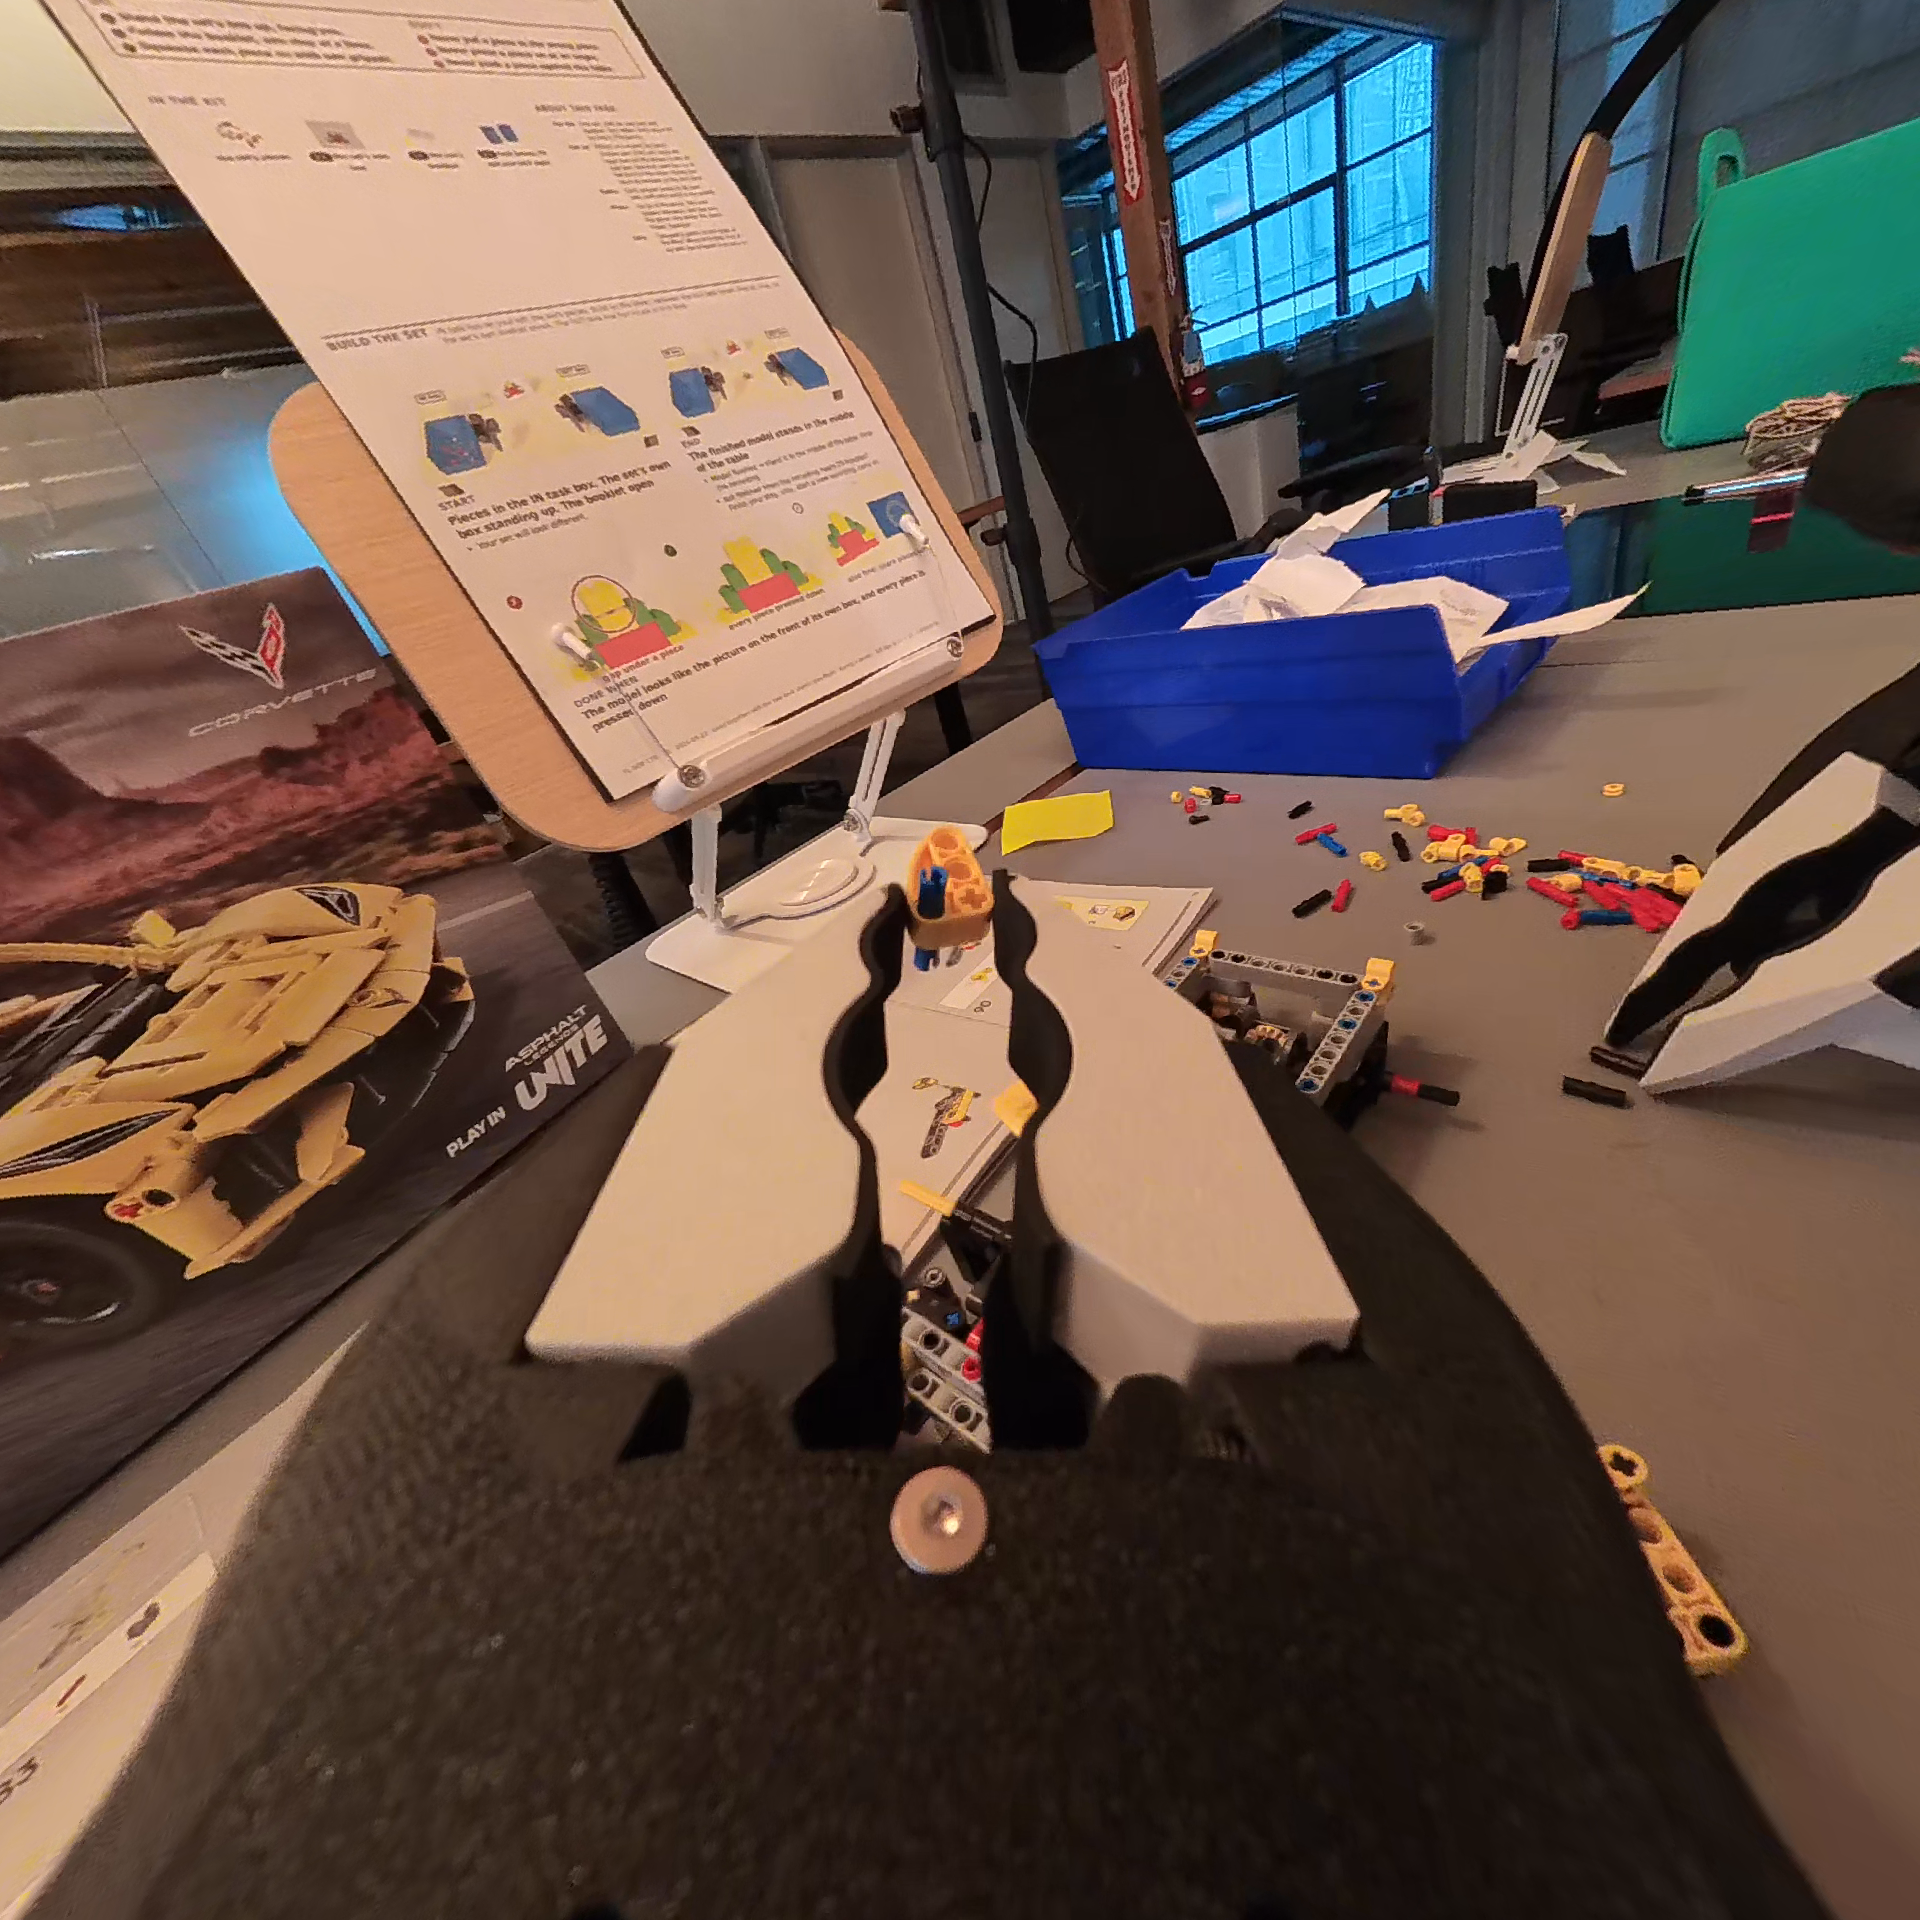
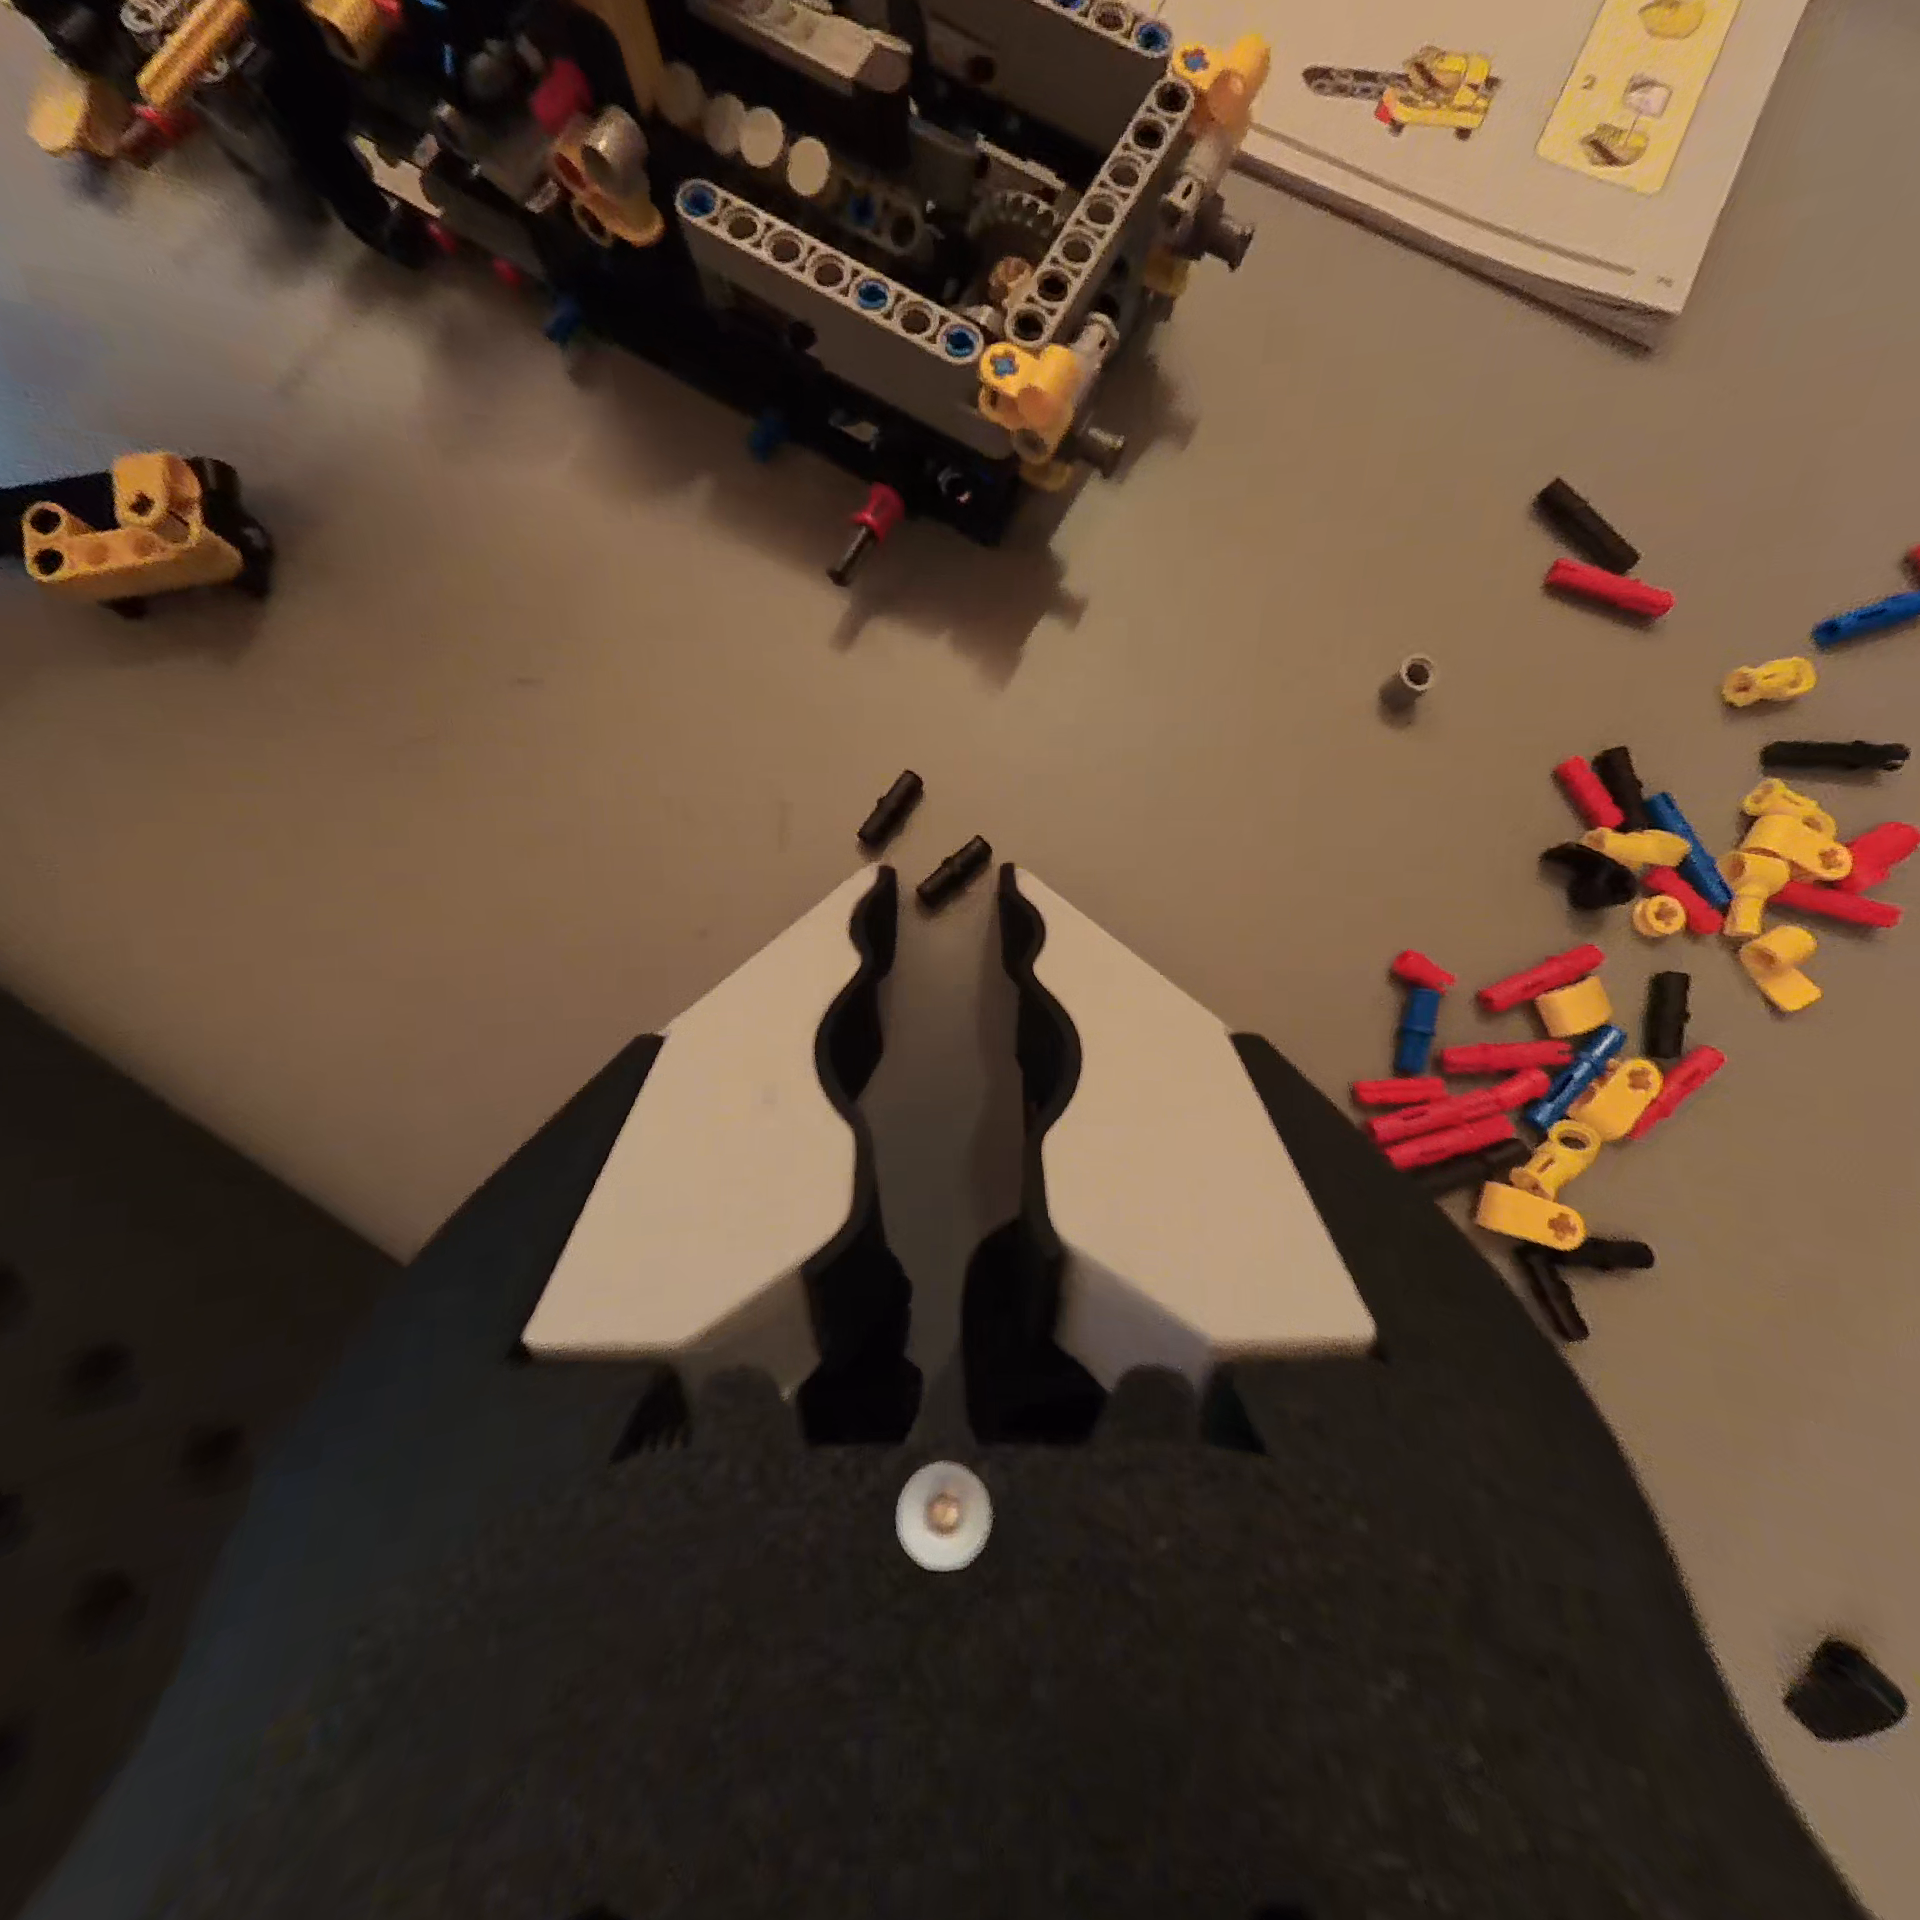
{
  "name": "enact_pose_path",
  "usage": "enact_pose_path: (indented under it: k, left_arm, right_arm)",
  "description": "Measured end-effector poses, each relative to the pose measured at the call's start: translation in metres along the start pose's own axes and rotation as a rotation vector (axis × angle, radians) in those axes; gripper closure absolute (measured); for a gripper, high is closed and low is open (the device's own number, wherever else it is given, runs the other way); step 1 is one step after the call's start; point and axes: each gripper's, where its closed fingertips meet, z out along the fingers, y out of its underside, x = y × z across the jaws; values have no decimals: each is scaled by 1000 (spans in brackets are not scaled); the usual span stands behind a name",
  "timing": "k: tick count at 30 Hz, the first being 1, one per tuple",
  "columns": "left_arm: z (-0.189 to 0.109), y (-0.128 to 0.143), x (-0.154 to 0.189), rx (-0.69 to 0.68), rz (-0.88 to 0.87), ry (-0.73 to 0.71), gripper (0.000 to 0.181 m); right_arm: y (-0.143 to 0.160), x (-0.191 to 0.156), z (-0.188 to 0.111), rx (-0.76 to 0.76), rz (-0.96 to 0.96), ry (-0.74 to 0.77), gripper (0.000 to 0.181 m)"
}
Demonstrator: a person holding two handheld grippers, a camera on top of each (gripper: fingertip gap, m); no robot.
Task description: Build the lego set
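The left gripper (image 1: 948, 902) is closed on a small yellow piece (image 1: 948, 885) with a blue pin in it, pinched at the fingertips. The partly built model (image 1: 1288, 1013) sits on the grey table (image 1: 1558, 1299) to the right of and below these fingertips.

The right gripper (image 2: 943, 881) is parted and holds nothing; a black pin (image 2: 954, 871) lies on the table between its tips. The model (image 2: 883, 239) stands ahead of it, loose pins (image 2: 1621, 1039) lie to its right, and the instruction booklet (image 2: 1507, 156) lies ahead and right.

Dim warm indoor light; blue window glow; fisheye edges, slight blur.
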Motion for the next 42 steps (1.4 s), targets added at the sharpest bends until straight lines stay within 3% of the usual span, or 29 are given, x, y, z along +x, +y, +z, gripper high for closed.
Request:
enact_pose_path:
  k: [17,21,23,29,32,34,42]
  left_arm:
    - [0,1,0,-8,-1,-4,164]
    - [0,0,0,-4,1,-6,165]
    - [0,0,0,-3,-1,-5,165]
    - [0,-1,0,-1,2,-6,165]
    - [0,-1,0,-3,-1,-7,165]
    - [0,0,0,-5,1,-7,164]
    - [1,1,0,-11,1,-8,164]
  right_arm:
    - [1,8,2,-14,-16,73,177]
    - [4,13,-8,-43,-11,48,177]
    - [8,6,-16,-74,-14,-41,177]
    - [33,21,-52,-237,-138,-78,178]
    - [78,35,-86,-513,-276,-90,177]
    - [98,50,-110,-663,-236,-82,178]
    - [133,95,-167,-967,-81,-113,178]
